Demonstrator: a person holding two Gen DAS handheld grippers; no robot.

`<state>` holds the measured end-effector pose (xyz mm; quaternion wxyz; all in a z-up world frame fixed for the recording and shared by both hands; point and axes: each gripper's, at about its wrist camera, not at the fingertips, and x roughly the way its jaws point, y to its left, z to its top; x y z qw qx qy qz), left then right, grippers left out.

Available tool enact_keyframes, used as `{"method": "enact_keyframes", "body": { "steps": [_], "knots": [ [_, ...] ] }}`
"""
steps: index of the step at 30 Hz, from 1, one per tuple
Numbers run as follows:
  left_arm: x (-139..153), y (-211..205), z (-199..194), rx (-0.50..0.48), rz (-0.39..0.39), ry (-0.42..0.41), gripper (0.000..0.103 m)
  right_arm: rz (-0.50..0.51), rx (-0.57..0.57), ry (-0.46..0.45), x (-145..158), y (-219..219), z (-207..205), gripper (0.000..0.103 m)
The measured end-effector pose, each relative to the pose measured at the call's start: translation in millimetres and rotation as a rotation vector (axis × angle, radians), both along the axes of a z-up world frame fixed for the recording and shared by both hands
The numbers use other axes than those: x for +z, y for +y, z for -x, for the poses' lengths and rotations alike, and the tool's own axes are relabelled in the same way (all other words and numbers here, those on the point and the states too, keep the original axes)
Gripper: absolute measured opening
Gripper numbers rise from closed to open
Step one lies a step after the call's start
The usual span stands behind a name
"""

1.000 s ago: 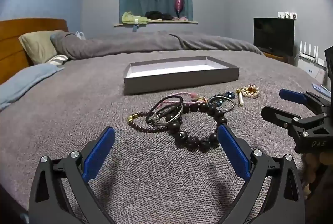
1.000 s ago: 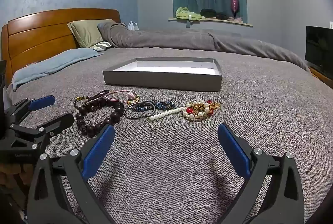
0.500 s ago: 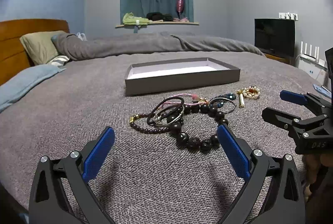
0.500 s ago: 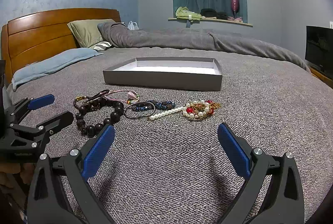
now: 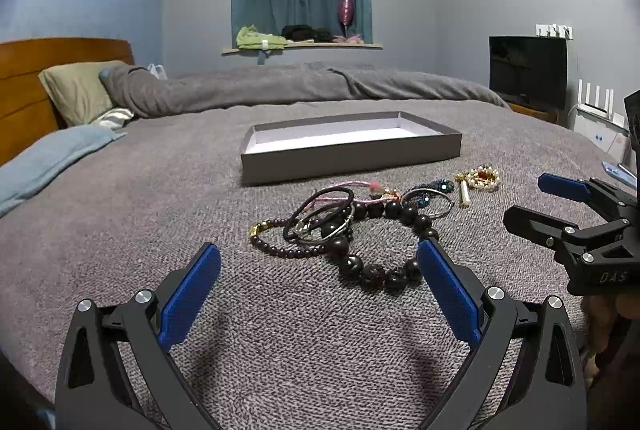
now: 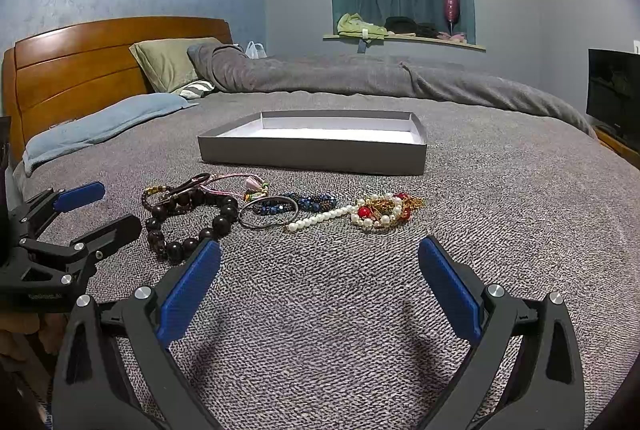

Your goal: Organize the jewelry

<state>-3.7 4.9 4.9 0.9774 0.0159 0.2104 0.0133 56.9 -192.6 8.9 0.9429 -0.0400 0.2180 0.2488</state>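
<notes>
A row of jewelry lies on the grey bedspread in front of an empty grey box (image 5: 352,155) (image 6: 312,154). A large dark bead bracelet (image 5: 380,242) (image 6: 188,226) lies under black bangles (image 5: 320,214). To its right lie a silver ring bangle (image 6: 269,212), a blue bead strand (image 6: 308,201) and a pearl, red and gold piece (image 6: 380,210) (image 5: 480,179). My left gripper (image 5: 318,294) (image 6: 98,206) is open just short of the dark bracelet. My right gripper (image 6: 318,294) (image 5: 534,200) is open just short of the pearl piece.
A wooden headboard (image 6: 80,70), pillows (image 6: 168,62) and a rolled grey duvet (image 6: 360,78) lie at the far side of the bed. A television (image 5: 528,70) stands at the right. A blue blanket (image 6: 100,122) lies left of the box.
Both views shift only slightly; the left gripper has eased back a little from the jewelry. Both grippers stay open and nothing on the bed has moved.
</notes>
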Motion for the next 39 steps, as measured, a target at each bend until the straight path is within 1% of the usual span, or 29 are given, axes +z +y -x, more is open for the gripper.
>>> {"method": "enact_keyframes", "body": {
  "steps": [7,9,10,12,16,22,26,28,30,35,39],
  "knots": [
    [0.4,-2.1,-1.0,-0.005,-0.002,-0.002,0.098,-0.008,0.006,-0.002,0.4,1.7,1.0,0.098],
    [0.4,-1.8,-2.9,-0.005,0.005,0.006,0.098,-0.01,0.007,-0.006,1.4,3.2,1.1,0.098],
    [0.2,-1.6,-4.2,-0.001,0.003,0.011,0.097,-0.012,0.007,-0.006,5.4,-4.6,3.4,0.098],
    [-1.1,-1.7,-7.2,0.009,-0.005,0.024,0.097,-0.017,0.008,-0.007,6.9,-5.1,3.5,0.098],
    [-3.2,-0.5,-11.6,0.004,0.016,0.051,0.097,-0.024,0.01,-0.008,7.6,-5.9,3.9,0.098],
    [-2.4,-1.9,-10.9,0.023,0.004,0.038,0.097,-0.031,0.01,-0.006,8.0,-7.3,3.3,0.098],
    [-4.1,0.1,-12.9,0.022,0.011,0.061,0.097,-0.032,0.01,-0.006,8.0,-8.0,3.2,0.098],
    [-1.3,1.0,-10.6,0.01,0.022,0.047,0.097,-0.033,0.01,-0.006,8.3,-7.8,3.3,0.098],
    [1.2,0.9,-8.9,0.005,0.015,0.033,0.097,-0.033,0.01,-0.008,8.8,-8.0,3.5,0.098],
    [2.1,3.1,-8.7,-0.007,0.037,0.039,0.097,-0.031,0.014,-0.008,10.5,-6.5,3.4,0.098],
    [7.2,6.4,-6.3,-0.017,0.058,0.019,0.097,-0.021,0.012,-0.014,16.0,-6.5,2.1,0.098]
  ]
}}
